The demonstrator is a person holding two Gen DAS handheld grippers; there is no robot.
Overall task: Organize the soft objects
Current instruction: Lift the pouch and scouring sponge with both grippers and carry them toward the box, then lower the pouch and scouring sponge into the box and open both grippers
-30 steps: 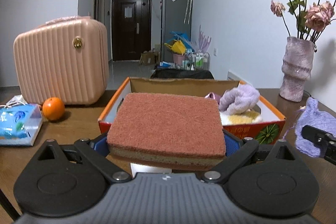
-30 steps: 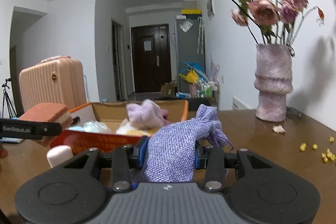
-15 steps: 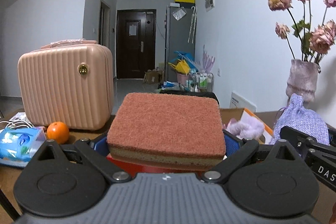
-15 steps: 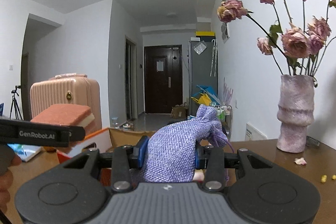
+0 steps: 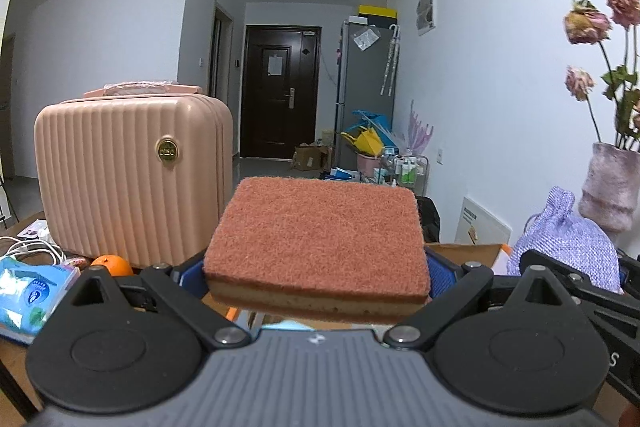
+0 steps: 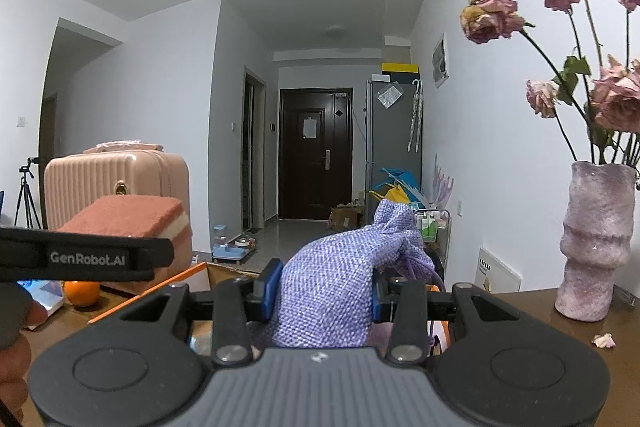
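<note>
We observe the left gripper (image 5: pixel 316 267) fingers clamped on the sponge (image 5: pixel 318 239), aloft. At its 3 o'clock, the right gripper (image 6: pixel 324 293) fingers pinch the purple pouch (image 6: pixel 340 275) above the box (image 6: pixel 168 285).

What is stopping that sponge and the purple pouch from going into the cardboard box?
Nothing visible. The left gripper holds the sponge and the right gripper holds the pouch, both raised by the open box. Its inside is mostly hidden behind them, so free room there can't be judged.
</note>
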